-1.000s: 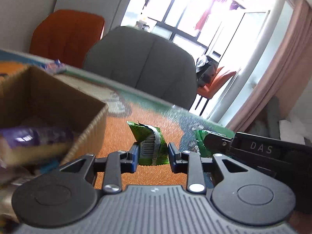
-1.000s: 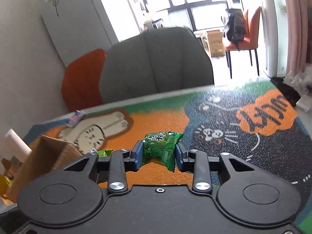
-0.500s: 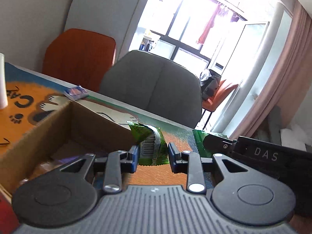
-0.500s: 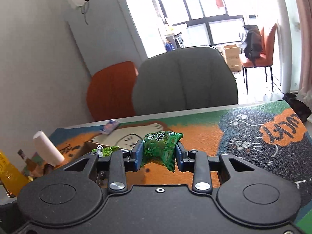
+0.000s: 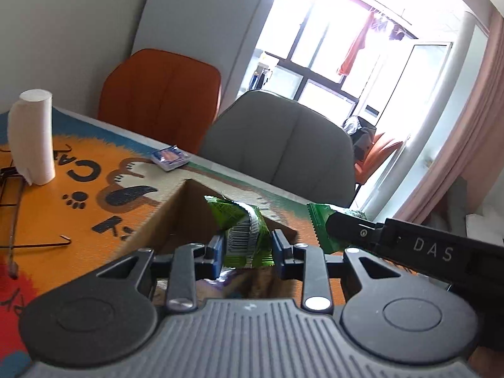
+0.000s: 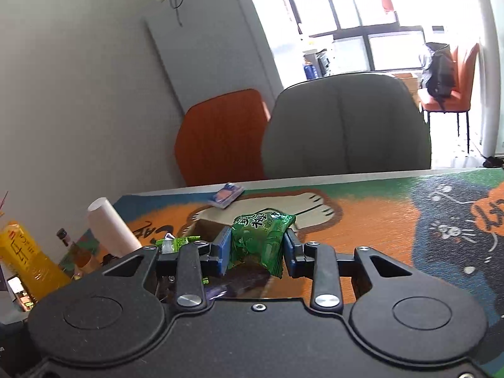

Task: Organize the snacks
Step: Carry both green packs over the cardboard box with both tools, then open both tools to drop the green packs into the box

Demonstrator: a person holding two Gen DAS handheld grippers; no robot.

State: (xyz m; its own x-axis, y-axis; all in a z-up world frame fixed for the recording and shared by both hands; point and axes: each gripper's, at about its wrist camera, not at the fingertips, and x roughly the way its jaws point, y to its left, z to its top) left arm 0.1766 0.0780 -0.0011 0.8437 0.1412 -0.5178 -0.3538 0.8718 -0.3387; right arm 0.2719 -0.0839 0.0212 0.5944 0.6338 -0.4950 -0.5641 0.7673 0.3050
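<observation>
Two green snack packets are held up at once, one in each tool. The left tool (image 5: pixel 245 249) has its blue fingers (image 5: pixel 216 250) closed on a crinkled green packet (image 5: pixel 244 236) that shows a barcode panel, and it hangs over the open cardboard box (image 5: pixel 176 211), whose near corner lies at 12 o'clock from the tool. Inside the box, just below the packet, something purple shows, too blurred to name. At 3 o'clock from the left tool, the right tool's black body reaches in beside it with the edge of a second green packet (image 5: pixel 319 226) sticking out. In the right wrist view, the right tool (image 6: pixel 256 249) is closed on that puffy green packet (image 6: pixel 261 239), with both fingers pressed against its sides. The box (image 6: pixel 204 228) lies just behind and below it, and the left tool's packet shows at 9 o'clock. On the counter (image 5: pixel 82 220), which carries a bright cat-print mat, a white paper roll (image 5: pixel 31 135) stands upright at 10 o'clock from the box, and a small blue packet (image 5: pixel 170 157) lies near the far edge at 12 o'clock. A yellow bottle (image 6: pixel 25 258) stands at the far left of the right wrist view. A gray chair (image 6: pixel 343 126) and an orange chair (image 6: pixel 220 135) sit behind the counter.
</observation>
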